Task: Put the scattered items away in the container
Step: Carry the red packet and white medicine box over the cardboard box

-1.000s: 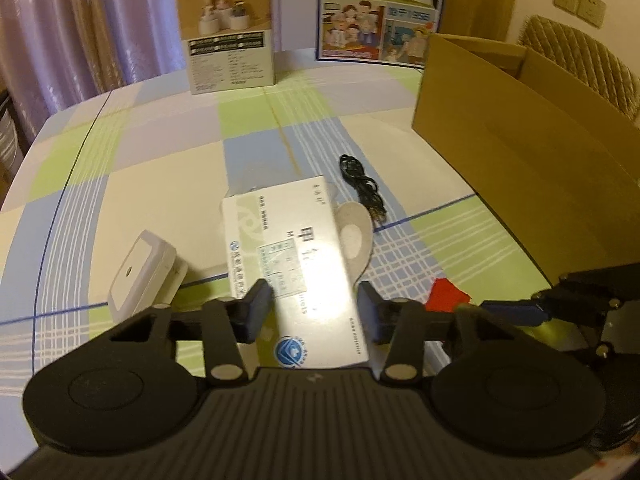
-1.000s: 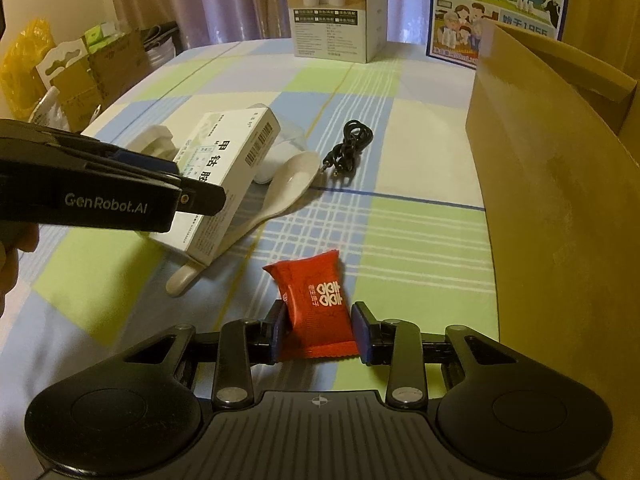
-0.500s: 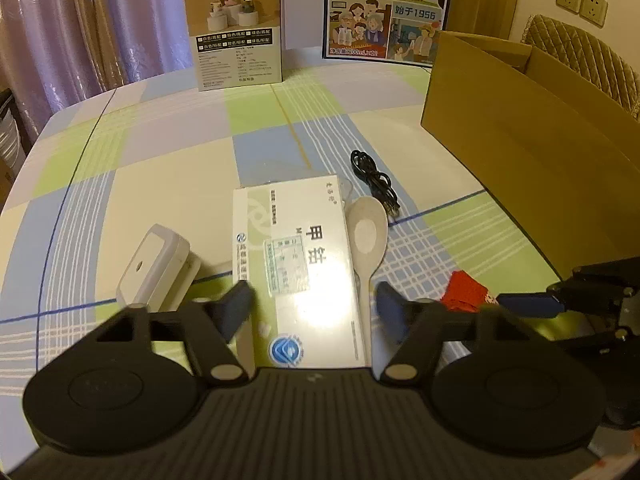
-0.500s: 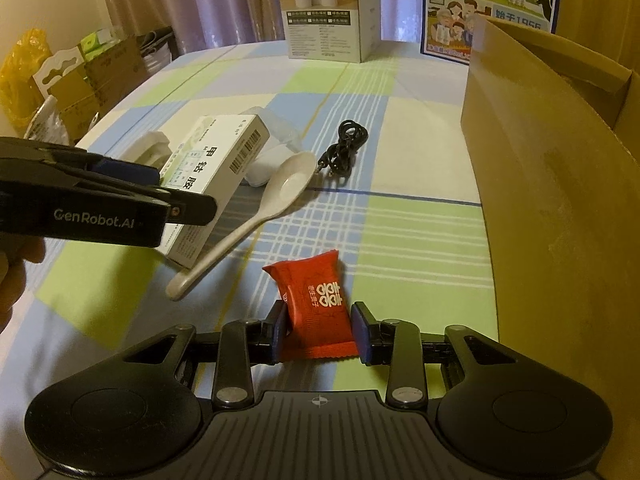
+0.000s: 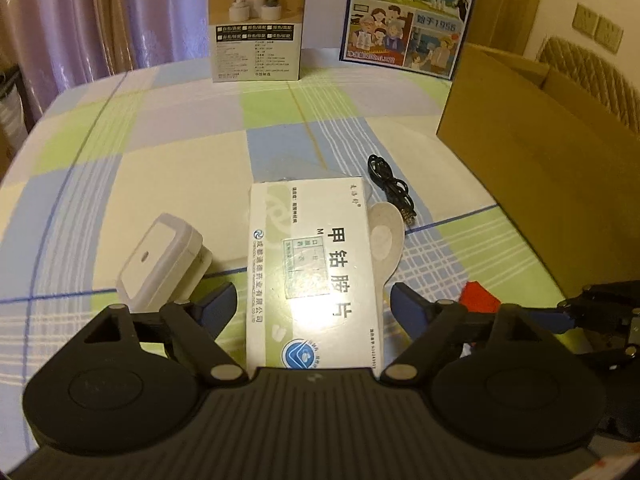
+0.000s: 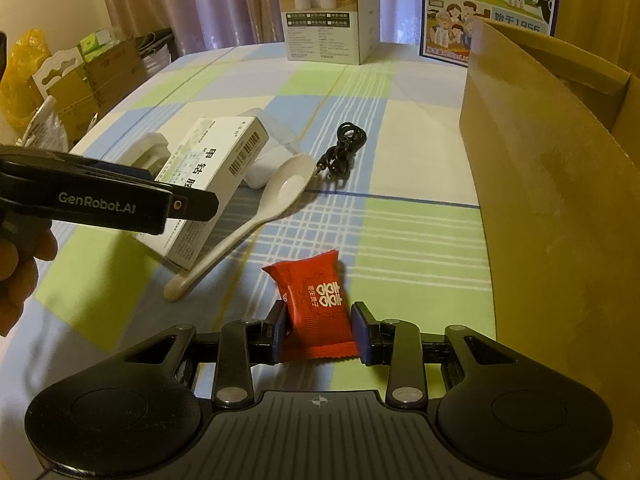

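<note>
1. The cardboard box [image 6: 560,184], the container, stands open-topped at the right edge of the table [image 5: 160,152]; its tall stiff wall means items must go in over the rim.
2. The medicine carton [image 5: 316,264] lies flat mid-table: white and green, printed, likely light and rigid. Taking it across its long sides suits it. The left gripper [image 5: 312,304] straddles its near end, fingers opening and clear of both sides.
3. The white ceramic spoon [image 6: 256,216] lies against the carton's right side; probably slick and breakable, best pinched at the handle.
4. The white plug adapter [image 5: 160,256] sits just left of the carton, hard and blocky.
5. The red candy packet [image 6: 316,304], crinkly and soft, is clamped at its sides by the right gripper [image 6: 320,332].
6. The coiled black cable [image 5: 392,188] lies floppy beyond the spoon.
</note>
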The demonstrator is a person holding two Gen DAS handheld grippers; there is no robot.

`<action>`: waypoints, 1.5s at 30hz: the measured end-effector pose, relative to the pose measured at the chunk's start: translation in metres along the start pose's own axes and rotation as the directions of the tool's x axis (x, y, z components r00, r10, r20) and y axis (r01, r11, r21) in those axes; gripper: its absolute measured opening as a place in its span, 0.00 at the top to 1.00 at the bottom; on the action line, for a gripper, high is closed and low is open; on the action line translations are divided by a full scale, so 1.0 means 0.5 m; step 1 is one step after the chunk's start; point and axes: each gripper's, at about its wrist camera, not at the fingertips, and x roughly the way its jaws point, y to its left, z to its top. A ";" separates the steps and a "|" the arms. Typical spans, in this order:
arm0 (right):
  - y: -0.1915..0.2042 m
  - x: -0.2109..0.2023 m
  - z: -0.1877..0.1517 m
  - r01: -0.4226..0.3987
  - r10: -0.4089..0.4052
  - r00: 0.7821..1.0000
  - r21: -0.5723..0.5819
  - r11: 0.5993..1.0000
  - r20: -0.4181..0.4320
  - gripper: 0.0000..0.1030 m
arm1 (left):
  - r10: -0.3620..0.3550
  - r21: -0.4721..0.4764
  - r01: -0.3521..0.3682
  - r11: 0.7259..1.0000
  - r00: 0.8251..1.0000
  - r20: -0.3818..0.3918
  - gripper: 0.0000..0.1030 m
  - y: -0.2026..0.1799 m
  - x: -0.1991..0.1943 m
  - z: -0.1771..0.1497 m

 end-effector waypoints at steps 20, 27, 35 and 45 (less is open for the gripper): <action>-0.006 -0.007 -0.004 -0.017 0.018 1.000 0.032 0.999 -0.019 0.69 | 0.036 0.097 -0.029 0.995 0.997 -0.072 0.35 -0.016 -0.107 -0.100; -0.002 -0.009 -0.008 -0.024 0.024 1.000 0.026 0.999 -0.016 0.62 | 0.035 0.100 -0.024 0.995 0.993 -0.113 0.34 -0.006 -0.142 -0.164; 0.000 0.001 -0.008 -0.019 0.019 1.000 -0.012 1.000 -0.004 0.36 | 0.031 0.062 -0.025 0.998 0.995 -0.099 0.30 0.001 -0.126 -0.168; 0.028 0.010 -0.006 0.005 -0.006 1.000 -0.130 0.992 -0.002 0.61 | 0.047 0.062 -0.040 0.997 0.993 -0.104 0.35 -0.008 -0.104 -0.157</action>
